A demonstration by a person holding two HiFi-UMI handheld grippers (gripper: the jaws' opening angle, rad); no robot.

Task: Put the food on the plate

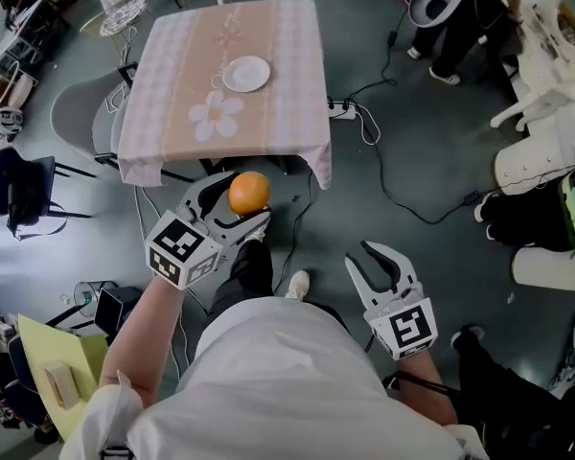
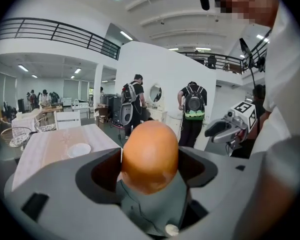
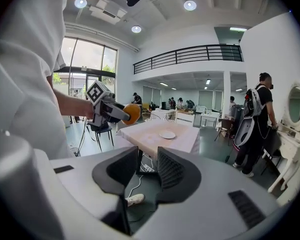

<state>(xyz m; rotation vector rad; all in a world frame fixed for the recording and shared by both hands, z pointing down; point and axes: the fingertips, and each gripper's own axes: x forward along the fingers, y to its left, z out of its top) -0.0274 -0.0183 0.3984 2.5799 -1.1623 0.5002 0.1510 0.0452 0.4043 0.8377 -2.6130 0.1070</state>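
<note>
table (image 1: 172, 84) ahead; left gripper (image 1: 238, 201) outstretched, clamping orange (image 1: 249, 192).

1. In my left gripper view the orange (image 2: 150, 154) between the jaws blocks what lies straight beyond them;
2. Beyond the right gripper's (image 3: 148, 159) jaws, the left gripper (image 3: 124, 115) covers part of that orange;
3. The plate (image 3: 167, 134) past those jaws is too small to read.

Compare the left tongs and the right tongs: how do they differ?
The left tongs are shut on an orange; the right tongs are open and empty. The left tongs are held nearer the table than the right tongs. Both are in the air, and neither is over the plate.
</note>
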